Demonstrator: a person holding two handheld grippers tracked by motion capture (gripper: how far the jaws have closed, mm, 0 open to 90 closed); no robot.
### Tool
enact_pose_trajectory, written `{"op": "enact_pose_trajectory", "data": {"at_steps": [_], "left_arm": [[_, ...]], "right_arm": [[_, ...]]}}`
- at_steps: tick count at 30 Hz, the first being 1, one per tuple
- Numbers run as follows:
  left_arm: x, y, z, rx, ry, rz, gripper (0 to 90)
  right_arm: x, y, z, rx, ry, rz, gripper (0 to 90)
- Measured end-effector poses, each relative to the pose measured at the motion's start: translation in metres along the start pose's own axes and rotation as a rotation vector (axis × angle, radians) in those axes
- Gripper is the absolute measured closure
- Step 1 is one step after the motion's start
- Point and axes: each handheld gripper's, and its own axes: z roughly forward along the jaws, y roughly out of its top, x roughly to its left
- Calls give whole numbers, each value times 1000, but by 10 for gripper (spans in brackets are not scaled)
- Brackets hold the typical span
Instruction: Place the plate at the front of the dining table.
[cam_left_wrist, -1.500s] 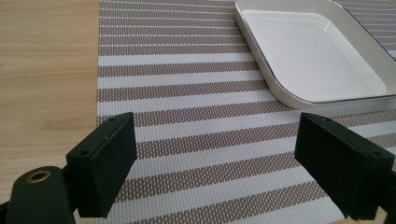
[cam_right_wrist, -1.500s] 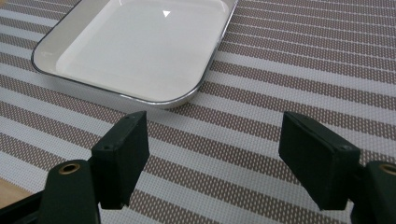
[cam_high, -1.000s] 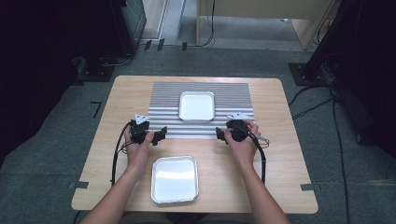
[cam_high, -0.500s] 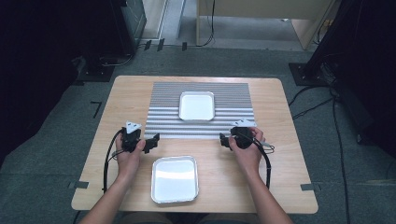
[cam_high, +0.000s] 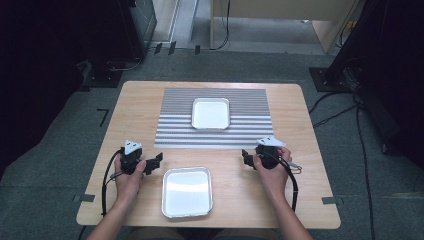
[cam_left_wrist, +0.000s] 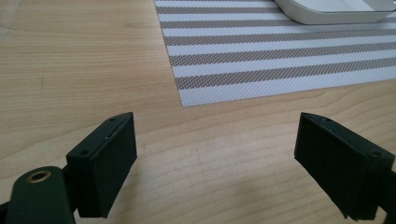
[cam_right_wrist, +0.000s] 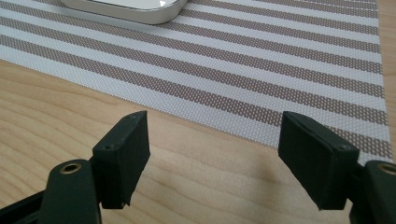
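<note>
Grey carpet surrounds a pale wooden table (cam_high: 140, 107). Over its near half the left gripper (cam_high: 156, 161) and right gripper (cam_high: 245, 156) hover, jaws spread wide and empty, flanking a near tray (cam_high: 186, 192) at the front edge, likely readying a two-sided lift. Beyond, a far tray (cam_high: 211, 113) sits centred on the striped mat (cam_high: 175, 120).
</note>
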Motion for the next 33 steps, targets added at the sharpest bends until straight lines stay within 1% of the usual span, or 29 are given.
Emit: {"op": "enact_pose_trajectory", "data": {"at_steps": [6,10,13,18,24,26,31,33], "left_arm": [[7,-10,-8,4,9,-1,127],[10,-16,-14,3,13,0,127],[12,-19,-20,4,19,14,127],[15,-26,-27,15,39,39,127],[20,-32,-35,15,47,39,127],[22,-33,-36,18,45,34,127],[25,-35,-40,19,54,41,128],[27,-36,-41,19,56,38,128]], "right_arm": [[-4,-9,-9,-5,-2,12,247],[-8,-16,-14,-14,-16,17,244],[-12,-21,-20,-12,-21,24,244],[-21,-30,-29,-17,-33,32,244],[-32,-40,-39,-25,-53,57,243],[-37,-43,-42,-26,-56,64,242],[-47,-53,-48,-26,-73,75,243],[-51,-56,-51,-26,-77,83,243]]}}
